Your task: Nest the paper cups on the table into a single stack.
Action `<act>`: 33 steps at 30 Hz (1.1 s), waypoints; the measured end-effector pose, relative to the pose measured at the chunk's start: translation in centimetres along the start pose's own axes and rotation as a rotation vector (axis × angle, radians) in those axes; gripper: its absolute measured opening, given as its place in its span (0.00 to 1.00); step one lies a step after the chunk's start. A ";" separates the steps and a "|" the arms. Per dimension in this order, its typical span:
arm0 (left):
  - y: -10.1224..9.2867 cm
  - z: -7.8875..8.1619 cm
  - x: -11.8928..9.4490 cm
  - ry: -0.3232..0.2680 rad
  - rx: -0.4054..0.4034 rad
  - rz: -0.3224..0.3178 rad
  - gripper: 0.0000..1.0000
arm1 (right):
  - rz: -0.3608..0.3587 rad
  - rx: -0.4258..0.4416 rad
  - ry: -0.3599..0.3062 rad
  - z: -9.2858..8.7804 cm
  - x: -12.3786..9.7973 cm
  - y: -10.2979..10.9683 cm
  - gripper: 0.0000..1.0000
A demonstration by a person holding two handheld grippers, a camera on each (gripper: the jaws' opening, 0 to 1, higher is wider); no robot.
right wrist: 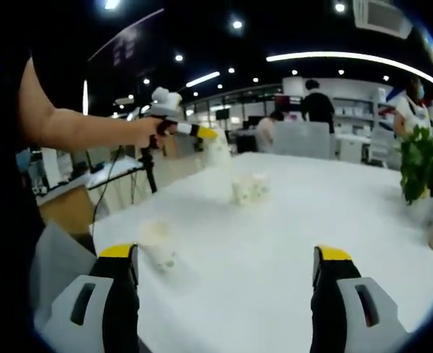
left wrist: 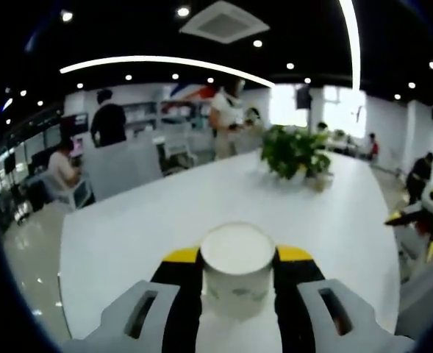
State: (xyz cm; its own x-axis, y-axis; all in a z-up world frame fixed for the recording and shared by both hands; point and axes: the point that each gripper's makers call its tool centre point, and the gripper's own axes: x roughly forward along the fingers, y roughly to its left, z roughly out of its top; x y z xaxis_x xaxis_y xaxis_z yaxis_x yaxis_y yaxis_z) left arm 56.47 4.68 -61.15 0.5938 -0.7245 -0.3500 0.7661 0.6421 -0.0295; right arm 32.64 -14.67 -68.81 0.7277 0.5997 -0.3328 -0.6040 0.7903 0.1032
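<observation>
The left gripper [left wrist: 237, 273] pinches a paper cup [left wrist: 237, 269] clear above the white counter [left wrist: 165, 213], while the right gripper [right wrist: 227, 279] hangs spread and empty. A loose cup [right wrist: 158, 246] stands near the counter's edge, two more cups [right wrist: 250, 188] just beyond. To nest cleanly, I'd keep the held cup upright, centre it over an open mouth and lower straight.

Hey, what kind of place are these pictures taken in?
Probably an open-plan office: a long white table with a potted plant, people at desks, and shelving behind.
</observation>
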 end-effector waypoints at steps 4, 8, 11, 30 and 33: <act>-1.2 0.4 -0.9 -0.003 0.008 -0.034 0.37 | 0.002 -0.005 -0.005 0.3 0.0 0.1 0.97; -2.5 0.8 -1.8 -0.012 0.027 -0.076 0.37 | -0.004 -0.009 -0.023 0.9 -0.1 0.0 0.95; -3.2 1.1 -2.2 -0.023 0.038 -0.100 0.37 | -0.001 -0.011 -0.032 1.3 -0.1 0.0 0.95; -9.6 2.2 -6.4 -0.075 0.101 -0.268 0.37 | 0.049 -0.035 -0.081 4.2 0.0 0.8 0.93; -10.8 2.0 -7.1 -0.078 0.126 -0.288 0.37 | 0.059 -0.052 -0.088 4.9 0.1 0.9 0.96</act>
State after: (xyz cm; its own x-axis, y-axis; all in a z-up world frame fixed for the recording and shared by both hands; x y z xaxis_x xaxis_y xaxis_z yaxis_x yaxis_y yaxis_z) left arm 44.48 2.34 -56.50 0.3619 -0.8920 -0.2709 0.9268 0.3756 0.0013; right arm 33.77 -13.28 -64.18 0.7145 0.6557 -0.2440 -0.6611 0.7469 0.0712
